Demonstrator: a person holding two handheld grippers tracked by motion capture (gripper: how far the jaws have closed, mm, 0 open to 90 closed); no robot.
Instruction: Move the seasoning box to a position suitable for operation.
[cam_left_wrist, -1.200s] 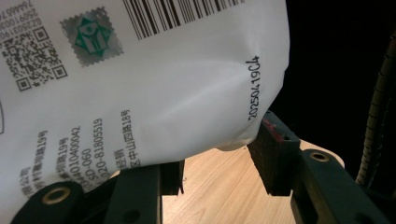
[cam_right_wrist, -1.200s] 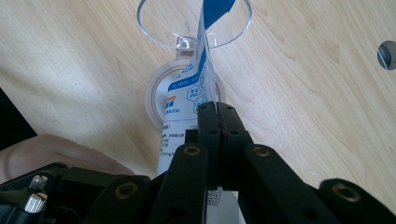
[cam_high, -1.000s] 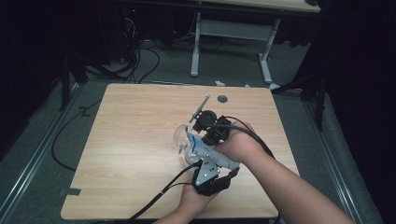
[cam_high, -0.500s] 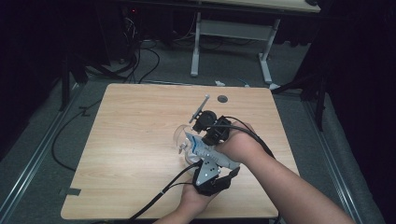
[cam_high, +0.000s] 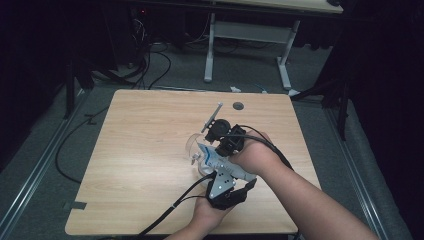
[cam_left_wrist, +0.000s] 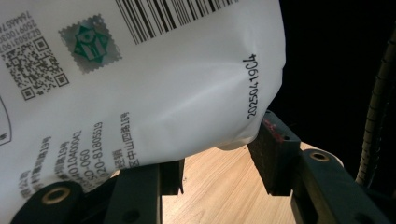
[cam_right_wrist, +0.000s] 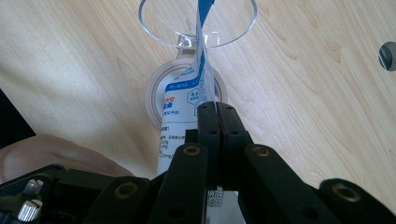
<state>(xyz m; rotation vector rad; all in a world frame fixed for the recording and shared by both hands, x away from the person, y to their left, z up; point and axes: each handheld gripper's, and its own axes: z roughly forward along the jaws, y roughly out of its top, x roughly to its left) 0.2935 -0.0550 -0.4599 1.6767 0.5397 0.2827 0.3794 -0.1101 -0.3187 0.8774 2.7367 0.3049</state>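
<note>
My right hand-held gripper (cam_right_wrist: 217, 109) pinched the white pouch (cam_right_wrist: 187, 107) edge; left hand-held gripper (cam_left_wrist: 217, 175) clamped its body above the clear cup (cam_right_wrist: 198, 23).

Both tongs are black: the left tongs (cam_high: 226, 192) carry a grey three-cornered plate and black cable; the right tongs (cam_right_wrist: 217, 116) show brass-ringed screw holes.

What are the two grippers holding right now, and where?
Both hold the white pouch: right gripper pinches its edge; left gripper grips its lower, bulging body.
</note>
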